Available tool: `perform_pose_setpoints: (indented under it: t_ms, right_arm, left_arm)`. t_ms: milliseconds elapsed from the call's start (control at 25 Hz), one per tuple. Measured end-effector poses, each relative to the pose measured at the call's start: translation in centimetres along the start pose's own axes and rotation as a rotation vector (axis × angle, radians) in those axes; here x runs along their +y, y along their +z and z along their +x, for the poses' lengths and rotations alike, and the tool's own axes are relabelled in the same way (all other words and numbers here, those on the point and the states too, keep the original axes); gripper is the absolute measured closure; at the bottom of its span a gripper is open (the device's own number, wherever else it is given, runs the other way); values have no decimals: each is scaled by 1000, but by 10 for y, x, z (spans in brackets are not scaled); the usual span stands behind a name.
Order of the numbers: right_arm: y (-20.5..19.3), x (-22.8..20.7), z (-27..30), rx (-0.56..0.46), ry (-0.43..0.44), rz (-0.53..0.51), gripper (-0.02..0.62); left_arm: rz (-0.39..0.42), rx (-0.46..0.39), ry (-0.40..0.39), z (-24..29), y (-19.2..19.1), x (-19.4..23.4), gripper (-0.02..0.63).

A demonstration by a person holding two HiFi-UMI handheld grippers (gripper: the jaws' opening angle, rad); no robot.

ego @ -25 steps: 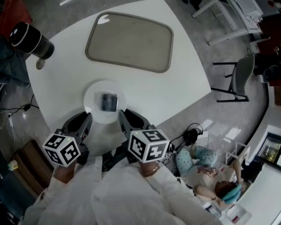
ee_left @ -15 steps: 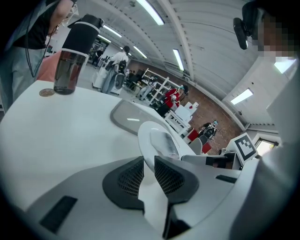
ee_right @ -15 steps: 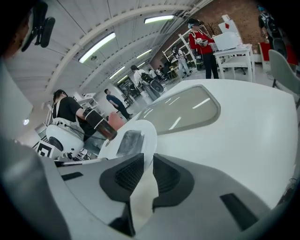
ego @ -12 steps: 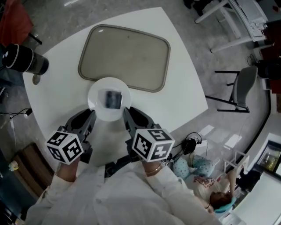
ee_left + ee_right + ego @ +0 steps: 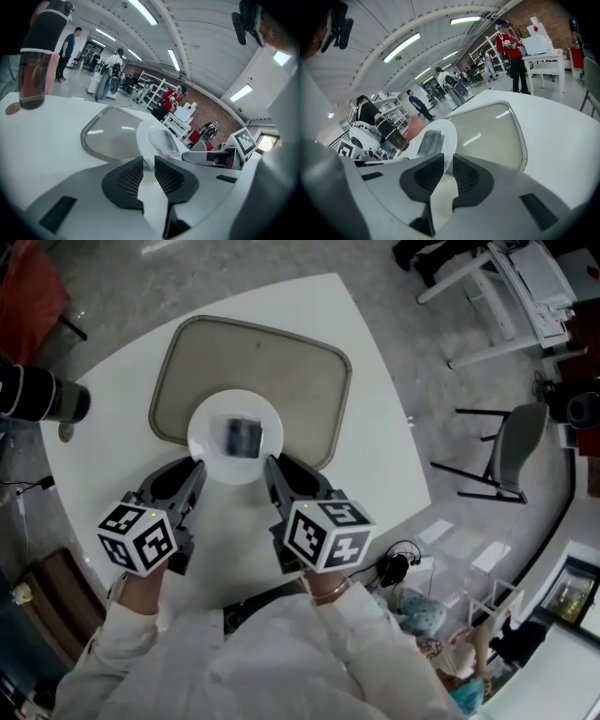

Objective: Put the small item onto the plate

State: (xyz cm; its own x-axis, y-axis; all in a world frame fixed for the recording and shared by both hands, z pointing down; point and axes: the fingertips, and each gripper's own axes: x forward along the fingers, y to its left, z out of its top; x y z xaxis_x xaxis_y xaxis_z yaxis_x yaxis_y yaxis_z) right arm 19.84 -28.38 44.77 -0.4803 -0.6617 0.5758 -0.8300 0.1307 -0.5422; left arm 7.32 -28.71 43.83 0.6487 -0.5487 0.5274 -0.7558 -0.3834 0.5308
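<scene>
A small dark flat item (image 5: 244,437) lies in the middle of a round white plate (image 5: 202,427). The plate sits over the near edge of a beige tray (image 5: 281,362). My left gripper (image 5: 193,471) is shut on the plate's left rim and my right gripper (image 5: 275,466) on its right rim. In the left gripper view the plate's rim (image 5: 143,136) runs between the jaws of the left gripper (image 5: 149,161). In the right gripper view the plate (image 5: 446,127) with the item (image 5: 430,140) stands just ahead of the right gripper (image 5: 447,159).
The white table (image 5: 375,437) ends close on the right and near sides. A dark bottle (image 5: 37,395) stands at its left edge beside a small round disc (image 5: 64,432). Chairs, desks and people fill the room beyond.
Both grippers have carried the plate and its item away from me, from the bare table near the front edge to over the tray's near edge.
</scene>
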Motion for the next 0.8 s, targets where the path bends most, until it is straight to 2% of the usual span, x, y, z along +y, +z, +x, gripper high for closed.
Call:
perform_pose_setpoints:
  t_ms: [400, 800]
  right_arm:
    - [31, -27, 34, 21, 19, 2, 528]
    - [39, -40, 55, 50, 19, 7, 528]
  left_arm:
    - [-9, -11, 33, 41, 26, 12, 534]
    - [-11, 19, 48, 64, 32, 27, 534]
